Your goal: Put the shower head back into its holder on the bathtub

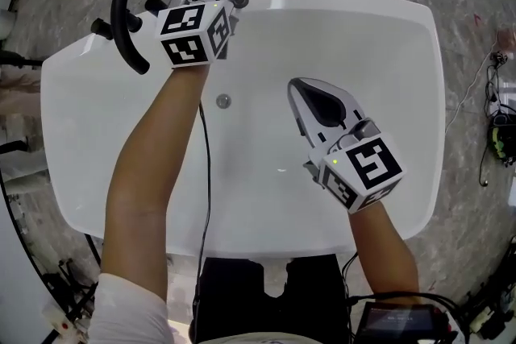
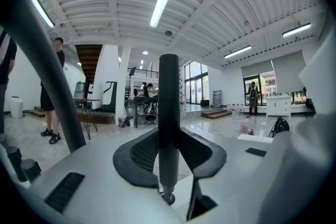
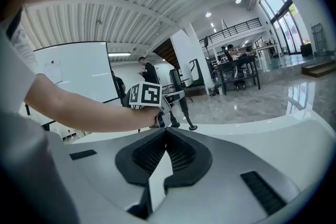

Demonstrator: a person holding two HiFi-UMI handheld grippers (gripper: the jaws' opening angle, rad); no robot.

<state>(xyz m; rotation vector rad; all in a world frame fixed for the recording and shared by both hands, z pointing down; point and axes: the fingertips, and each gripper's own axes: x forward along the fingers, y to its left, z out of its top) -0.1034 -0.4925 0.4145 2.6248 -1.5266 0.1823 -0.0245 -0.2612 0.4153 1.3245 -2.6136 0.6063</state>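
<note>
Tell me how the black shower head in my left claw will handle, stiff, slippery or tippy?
Probably stiff: the shower head stands as a straight rod in the left claw. Its smooth round body could twist or slide between the pads. It rises well above the grip, so it may lever sideways if bumped.

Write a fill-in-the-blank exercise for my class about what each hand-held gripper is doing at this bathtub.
1. The ____ hand-held gripper is closed on the upright black shower head.
2. The right hand-held gripper has its jaws together with ____ between them.
3. The bathtub below them is ____ in colour.

Missing words: left; nothing; white
</note>
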